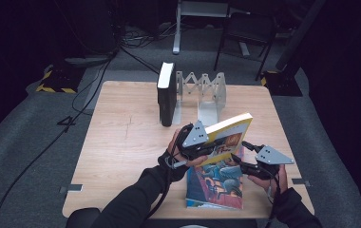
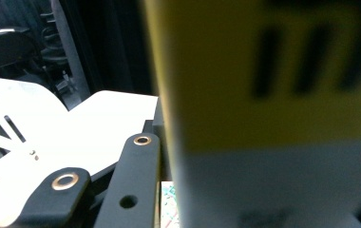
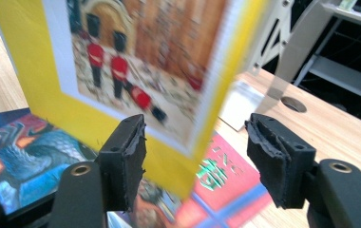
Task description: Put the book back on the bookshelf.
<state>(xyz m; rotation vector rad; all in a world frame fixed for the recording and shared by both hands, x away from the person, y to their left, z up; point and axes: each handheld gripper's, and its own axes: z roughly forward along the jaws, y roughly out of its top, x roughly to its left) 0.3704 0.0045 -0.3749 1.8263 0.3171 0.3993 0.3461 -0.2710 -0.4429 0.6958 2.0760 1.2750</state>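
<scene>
- While one black book point(image 1: 166, 95) already stands upright against the folding metal rack point(image 1: 206, 92) at the far side of the bench point(image 1: 117, 142), the yellow book point(image 1: 229, 134) is only lifted and tilted in the air, not yet shelved.
- A second, colourful book point(image 1: 215, 186) lies flat near the front edge, untouched as I judge it.
- Left gripper point(image 1: 194, 142): jaws appear to pinch the yellow book's edge, though its own view is too blurred to be sure.
- Right gripper point(image 3: 195, 161): jaws spread, the yellow book's lower corner hanging between them, close to one pad, clear of the other.
</scene>
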